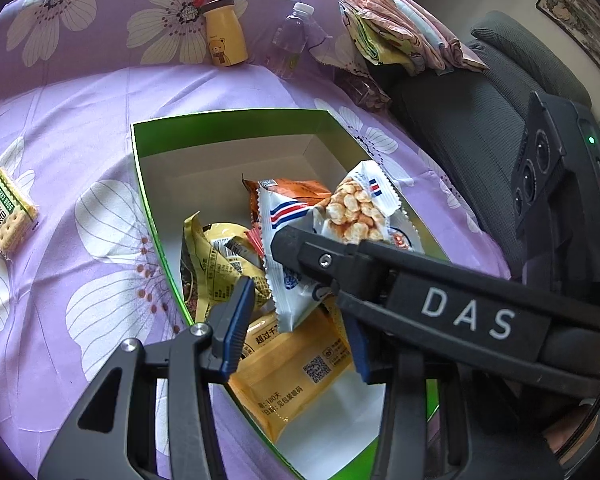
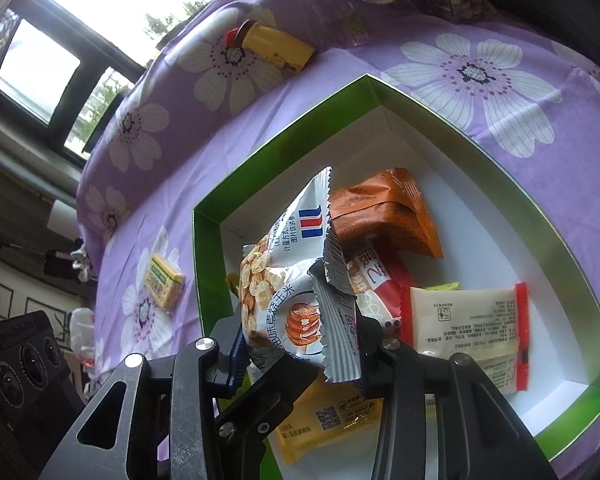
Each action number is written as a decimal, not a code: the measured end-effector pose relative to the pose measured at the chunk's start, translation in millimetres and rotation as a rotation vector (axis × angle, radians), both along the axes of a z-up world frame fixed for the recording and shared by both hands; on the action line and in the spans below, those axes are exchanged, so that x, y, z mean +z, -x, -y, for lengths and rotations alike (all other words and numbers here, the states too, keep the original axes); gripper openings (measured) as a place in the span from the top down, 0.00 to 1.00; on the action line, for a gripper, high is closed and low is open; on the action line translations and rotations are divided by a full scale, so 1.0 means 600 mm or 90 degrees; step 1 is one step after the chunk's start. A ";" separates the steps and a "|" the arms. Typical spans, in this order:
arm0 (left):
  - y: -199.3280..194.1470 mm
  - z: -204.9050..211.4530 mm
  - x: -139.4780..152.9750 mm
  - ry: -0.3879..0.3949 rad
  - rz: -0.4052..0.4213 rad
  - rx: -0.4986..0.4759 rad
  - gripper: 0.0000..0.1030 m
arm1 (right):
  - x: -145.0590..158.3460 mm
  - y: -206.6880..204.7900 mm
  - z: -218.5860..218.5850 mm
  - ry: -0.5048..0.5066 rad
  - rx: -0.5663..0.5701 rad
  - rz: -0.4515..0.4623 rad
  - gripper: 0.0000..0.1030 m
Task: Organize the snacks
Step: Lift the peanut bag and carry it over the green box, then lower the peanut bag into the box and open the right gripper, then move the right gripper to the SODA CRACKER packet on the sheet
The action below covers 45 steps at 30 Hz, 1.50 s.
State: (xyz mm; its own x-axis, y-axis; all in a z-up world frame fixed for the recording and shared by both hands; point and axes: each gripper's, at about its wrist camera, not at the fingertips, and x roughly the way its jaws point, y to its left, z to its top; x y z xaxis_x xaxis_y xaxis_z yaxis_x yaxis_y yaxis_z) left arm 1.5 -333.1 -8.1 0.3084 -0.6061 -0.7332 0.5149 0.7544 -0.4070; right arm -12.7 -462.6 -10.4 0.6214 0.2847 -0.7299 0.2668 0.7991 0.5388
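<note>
A white corn-snack packet (image 2: 296, 280) with a red and blue stripe hangs over the open green-rimmed box (image 2: 276, 140), and my right gripper (image 2: 302, 360) is shut on its lower half. In the left wrist view the right gripper (image 1: 304, 272) reaches in from the right with that packet (image 1: 352, 208). My left gripper (image 1: 298, 332) hovers open over the near end of the box (image 1: 228, 114), above a yellow-orange packet (image 1: 296, 368); the white packet's lower corner hangs between its blue pads without touching them. A green cracker packet (image 1: 6, 212) lies on the cloth left of the box.
Inside the box lie an orange-brown packet (image 2: 384, 212), a red one (image 2: 380, 280), a cream one (image 2: 468, 328) and a yellow one (image 1: 220, 256). Behind the box stand a yellow bear bottle (image 1: 224, 32) and a water bottle (image 1: 292, 36). Folded cloths (image 1: 400, 28) and a dark chair (image 1: 480, 112) are at the right.
</note>
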 end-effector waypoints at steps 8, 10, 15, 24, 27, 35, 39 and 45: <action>0.002 0.002 0.001 0.006 -0.006 0.003 0.58 | 0.004 0.002 -0.001 0.020 -0.004 -0.007 0.58; 0.003 0.001 0.001 0.010 -0.011 0.003 0.58 | 0.008 0.004 -0.002 0.033 -0.007 -0.008 0.54; 0.006 -0.005 0.007 0.015 -0.005 0.008 0.58 | 0.023 0.013 -0.005 0.077 -0.025 0.005 0.45; 0.009 -0.027 0.017 0.028 -0.002 0.017 0.58 | 0.042 0.024 -0.001 0.096 -0.043 0.028 0.41; 0.011 -0.033 0.022 0.030 0.001 0.020 0.58 | 0.049 0.029 -0.002 0.104 -0.049 0.037 0.40; 0.014 -0.050 0.039 0.041 0.012 0.028 0.57 | 0.067 0.042 -0.004 0.118 -0.059 0.059 0.37; 0.014 -0.064 0.047 0.045 0.016 0.035 0.56 | 0.080 0.051 -0.007 0.132 -0.064 0.080 0.32; 0.010 -0.087 0.058 0.046 0.023 0.051 0.54 | 0.096 0.060 -0.016 0.150 -0.064 0.100 0.31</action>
